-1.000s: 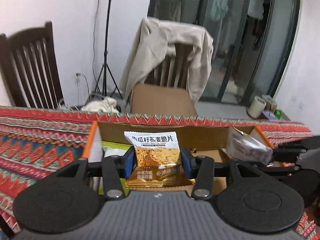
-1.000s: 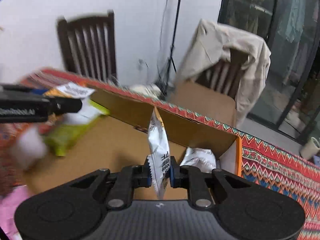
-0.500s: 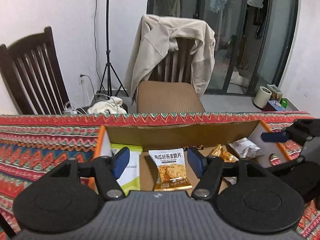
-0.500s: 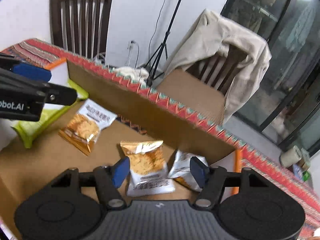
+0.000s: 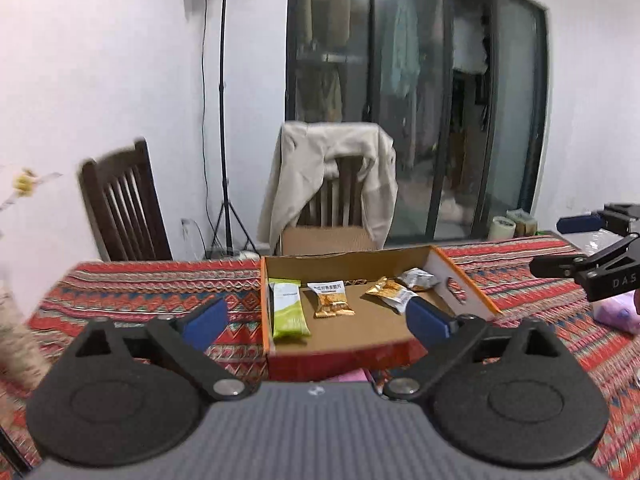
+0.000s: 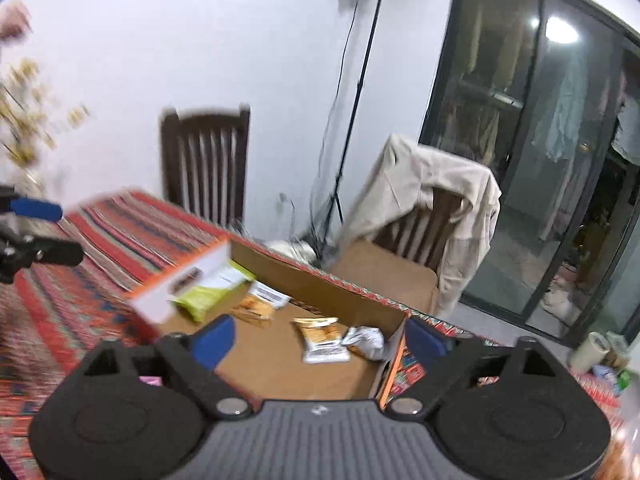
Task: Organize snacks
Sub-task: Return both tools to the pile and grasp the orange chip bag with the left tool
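On the patterned tabletop (image 5: 152, 288), inside a shallow cardboard box (image 5: 344, 260) with orange-edged white side walls: four snack packets in a loose row across the brown floor. Nearest the left wall, a green packet (image 5: 289, 310), long axis running from the near edge toward the far wall, white end pointing away. Just beside it, apart, an orange packet with white top (image 5: 330, 298), same near-to-far axis, white top toward the far wall. Further right, a gold packet (image 5: 390, 292), lying slantwise, gold end toward the far wall and white end toward the near right. Touching or just beside it, close to the right wall, a silver packet (image 5: 418, 279), crumpled, axis unclear.

Left claw (image 5: 316, 322): spread wide, gripping nothing, held short of the box's near edge, right blue pad overlapping the gold packet's white end in view. Right claw (image 6: 318, 338): likewise spread wide, gripping nothing, hovering above the box's right part; seen again at the right edge of the left wrist view (image 5: 584, 270).

Beyond the tabletop: a chair draped with a beige jacket (image 5: 332, 184), a dark wooden chair (image 5: 124, 216), a light stand (image 5: 222, 120), glass sliding doors (image 5: 416, 112). By the right edge, something pink (image 5: 616, 314) on the cloth. Over the box itself, only the open claws.
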Action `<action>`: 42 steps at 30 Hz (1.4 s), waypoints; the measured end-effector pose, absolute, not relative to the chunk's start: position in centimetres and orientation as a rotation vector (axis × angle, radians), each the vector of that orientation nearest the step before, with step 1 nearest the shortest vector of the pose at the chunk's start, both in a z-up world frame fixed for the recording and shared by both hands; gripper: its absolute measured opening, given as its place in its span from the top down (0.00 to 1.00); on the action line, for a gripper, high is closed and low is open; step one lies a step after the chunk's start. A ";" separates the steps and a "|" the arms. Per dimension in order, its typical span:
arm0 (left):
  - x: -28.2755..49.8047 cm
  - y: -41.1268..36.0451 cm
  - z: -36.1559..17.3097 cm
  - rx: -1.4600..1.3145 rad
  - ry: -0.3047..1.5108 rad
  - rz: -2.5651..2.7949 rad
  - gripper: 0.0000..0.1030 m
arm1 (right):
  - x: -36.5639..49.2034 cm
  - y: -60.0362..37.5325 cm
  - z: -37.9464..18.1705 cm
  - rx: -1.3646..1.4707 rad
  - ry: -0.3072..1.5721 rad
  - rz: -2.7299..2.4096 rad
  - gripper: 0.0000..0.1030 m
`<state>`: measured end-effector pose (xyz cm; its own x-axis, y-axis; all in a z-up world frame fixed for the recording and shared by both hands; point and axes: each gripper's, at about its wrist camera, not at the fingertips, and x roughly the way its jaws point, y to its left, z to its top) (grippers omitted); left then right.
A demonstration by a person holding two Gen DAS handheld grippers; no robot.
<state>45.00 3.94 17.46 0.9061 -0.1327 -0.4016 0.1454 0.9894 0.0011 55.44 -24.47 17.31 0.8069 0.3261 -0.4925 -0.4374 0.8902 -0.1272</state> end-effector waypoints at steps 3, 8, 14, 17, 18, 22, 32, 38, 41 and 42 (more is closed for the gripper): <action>38.6 3.4 17.1 0.020 0.354 -0.148 0.00 | 48.7 -27.3 16.9 -0.146 0.421 0.444 0.05; 31.2 1.8 14.6 -0.036 0.325 -0.123 0.00 | 39.1 -29.9 13.9 -0.070 0.367 0.466 0.01; 25.0 0.9 10.1 -0.095 0.374 -0.101 0.00 | 30.9 -30.8 9.4 -0.058 0.363 0.433 0.01; 23.9 0.6 7.8 -0.106 0.435 -0.098 0.00 | 28.0 -30.3 6.6 -0.091 0.379 0.416 0.01; 23.6 0.6 7.1 -0.107 0.459 -0.097 0.00 | 27.2 -30.2 5.7 -0.092 0.391 0.420 0.01; 23.2 0.1 4.5 -0.114 0.551 -0.080 0.00 | 25.9 -29.2 2.6 -0.105 0.456 0.449 0.01; 24.4 0.2 3.7 -0.088 0.558 -0.071 0.00 | 26.4 -28.9 1.0 -0.102 0.510 0.399 0.01; 26.8 -0.3 3.0 -0.077 0.588 -0.102 0.00 | 28.6 -29.5 0.2 -0.081 0.542 0.383 0.01; 28.8 -1.5 3.5 -0.026 0.568 -0.160 0.00 | 30.5 -30.0 0.1 -0.110 0.549 0.388 0.04; 29.5 -2.1 3.7 0.000 0.554 -0.182 0.00 | 31.4 -30.4 0.2 -0.118 0.546 0.393 0.05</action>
